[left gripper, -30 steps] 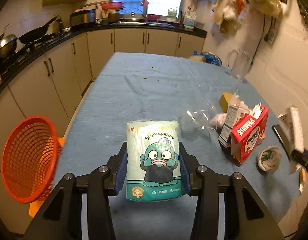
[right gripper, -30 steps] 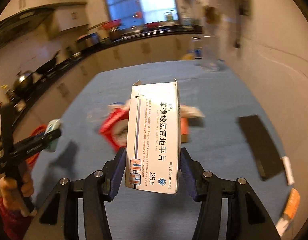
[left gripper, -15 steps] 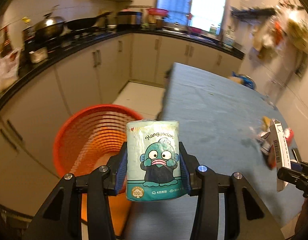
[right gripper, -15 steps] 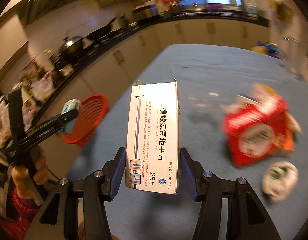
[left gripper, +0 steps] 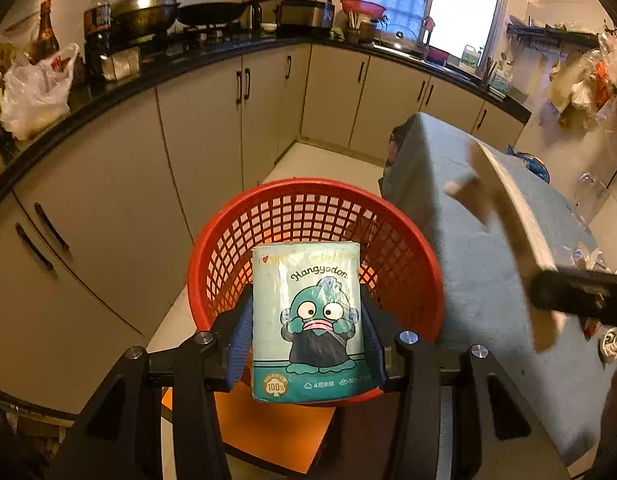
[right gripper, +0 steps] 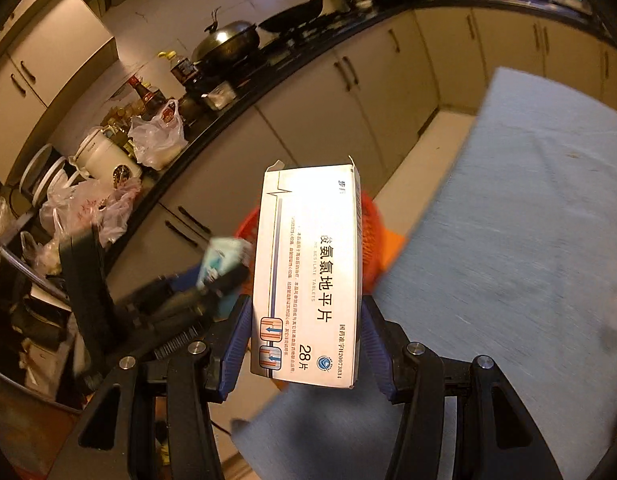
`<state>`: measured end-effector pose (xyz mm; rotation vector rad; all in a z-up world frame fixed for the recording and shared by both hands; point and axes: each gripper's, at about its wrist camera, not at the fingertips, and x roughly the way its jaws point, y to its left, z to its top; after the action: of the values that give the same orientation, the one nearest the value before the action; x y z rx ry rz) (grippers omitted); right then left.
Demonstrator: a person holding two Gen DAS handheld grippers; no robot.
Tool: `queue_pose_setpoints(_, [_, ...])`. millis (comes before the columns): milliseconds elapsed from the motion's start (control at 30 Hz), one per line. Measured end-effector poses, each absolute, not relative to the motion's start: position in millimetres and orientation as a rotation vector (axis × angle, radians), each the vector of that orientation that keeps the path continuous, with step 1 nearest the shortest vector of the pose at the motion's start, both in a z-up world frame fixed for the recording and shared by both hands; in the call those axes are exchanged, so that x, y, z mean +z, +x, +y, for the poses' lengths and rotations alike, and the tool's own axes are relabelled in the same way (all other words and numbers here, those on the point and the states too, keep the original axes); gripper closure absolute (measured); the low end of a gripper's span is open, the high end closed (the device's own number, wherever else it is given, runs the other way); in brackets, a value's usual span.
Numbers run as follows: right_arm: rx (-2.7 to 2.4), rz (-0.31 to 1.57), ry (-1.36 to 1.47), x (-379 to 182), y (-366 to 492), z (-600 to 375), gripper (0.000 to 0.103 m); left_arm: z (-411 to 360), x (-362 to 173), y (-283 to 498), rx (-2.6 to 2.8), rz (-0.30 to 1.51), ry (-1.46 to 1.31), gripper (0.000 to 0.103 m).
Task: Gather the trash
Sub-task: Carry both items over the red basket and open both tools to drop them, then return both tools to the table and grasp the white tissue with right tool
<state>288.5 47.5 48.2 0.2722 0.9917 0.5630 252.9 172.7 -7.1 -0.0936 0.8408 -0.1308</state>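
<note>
Two grippers are each carrying one piece of trash. The left gripper (left gripper: pixel 306 330) is clamping one tissue pack (left gripper: pixel 308 320), standing upright lengthwise over one red basket (left gripper: pixel 404 240). The right gripper (right gripper: pixel 304 338) is clamping one white medicine box (right gripper: pixel 308 276), its long axis pointing away along the fingers, beside the blue-covered table (right gripper: pixel 528 240).

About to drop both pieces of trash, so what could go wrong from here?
1. The right claw holds the medicine box over the table edge, beside the red basket; released now, it may miss.
2. The two claws are close; the left claw with the tissue pack could get bumped.
</note>
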Motion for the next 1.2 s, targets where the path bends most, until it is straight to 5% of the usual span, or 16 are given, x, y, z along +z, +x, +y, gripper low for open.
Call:
queue_pose_setpoints(633, [0.545,1.140,0.374,-3.0,347.2,70.9,0.041,176.2,-36.8,274.0,-0.146,0.892,-0.140,0.047])
queue_pose_setpoints(767, [0.543,1.124,0.372,-0.7,342.3,64.0,0.041,180.3,-34.7,274.2,-0.142,0.877,-0.153,0.034])
queue_pose_setpoints(1200, [0.520,1.018,0.400,32.4,296.9,17.5,0.040,164.4,-8.1,243.2,-0.116,0.798,-0.121,0.033])
